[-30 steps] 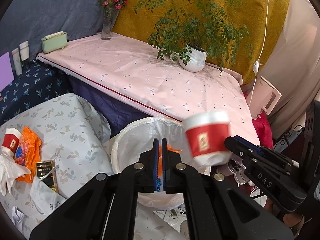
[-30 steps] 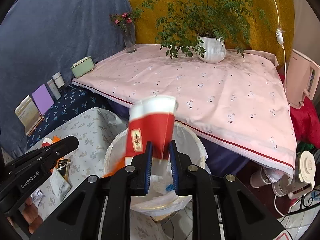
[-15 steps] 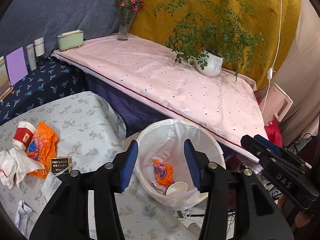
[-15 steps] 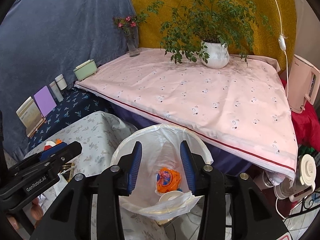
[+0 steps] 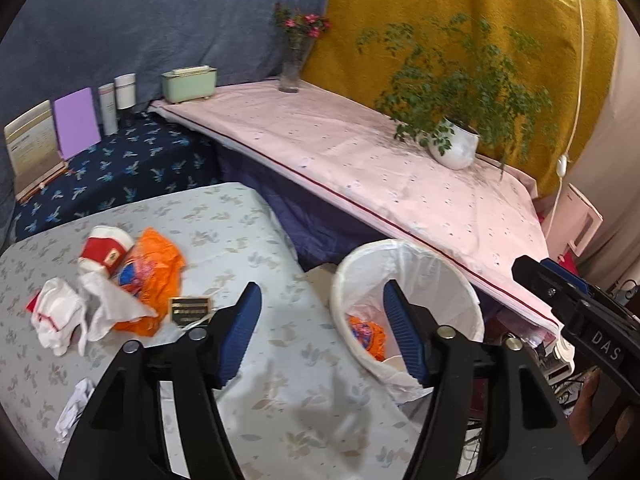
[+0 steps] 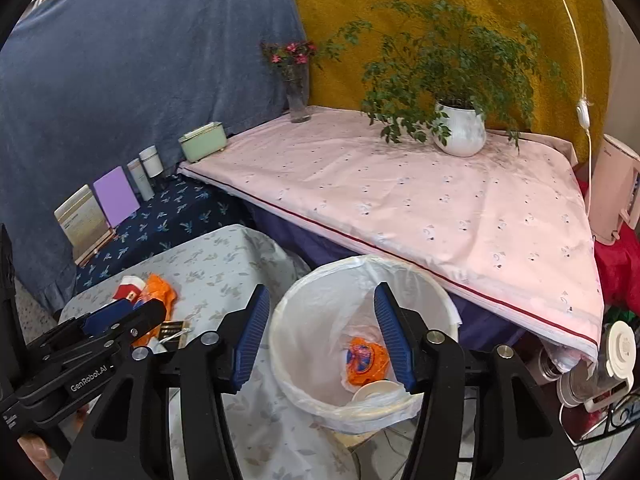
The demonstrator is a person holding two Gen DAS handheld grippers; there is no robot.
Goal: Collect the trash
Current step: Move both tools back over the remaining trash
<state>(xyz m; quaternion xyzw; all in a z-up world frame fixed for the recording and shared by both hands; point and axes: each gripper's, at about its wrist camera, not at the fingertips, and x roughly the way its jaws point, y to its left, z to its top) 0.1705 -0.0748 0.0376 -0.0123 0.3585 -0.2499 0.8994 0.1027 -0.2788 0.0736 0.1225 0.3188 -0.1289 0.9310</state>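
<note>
My left gripper (image 5: pixel 322 334) hangs with its blue-padded jaws spread wide and nothing between them, over the edge of the pale floral-print tablecloth (image 5: pixel 256 240). My right gripper (image 6: pixel 318 336) is likewise spread and empty, poised above the round white bin lined with a thin plastic bag (image 6: pixel 296 360). Inside that bin I see a crumpled orange snack wrapper (image 6: pixel 366 364) and a white paper cup lying on its side (image 6: pixel 376 390). Uncollected trash sits on the floral cloth, well apart from the bin: a red paper cup with a white rim and a small printed emblem I cannot read (image 5: pixel 105 254), tipped over and touching a large orange plastic bag (image 5: pixel 154 276), with crumpled white tissues (image 5: pixel 60 316) just beside them and a small black card with gold lettering too fine to read (image 5: pixel 190 309). From the right wrist view the left gripper's body reads "GenRobot.AI"; from the left wrist view the right gripper's reads "DAS".
</note>
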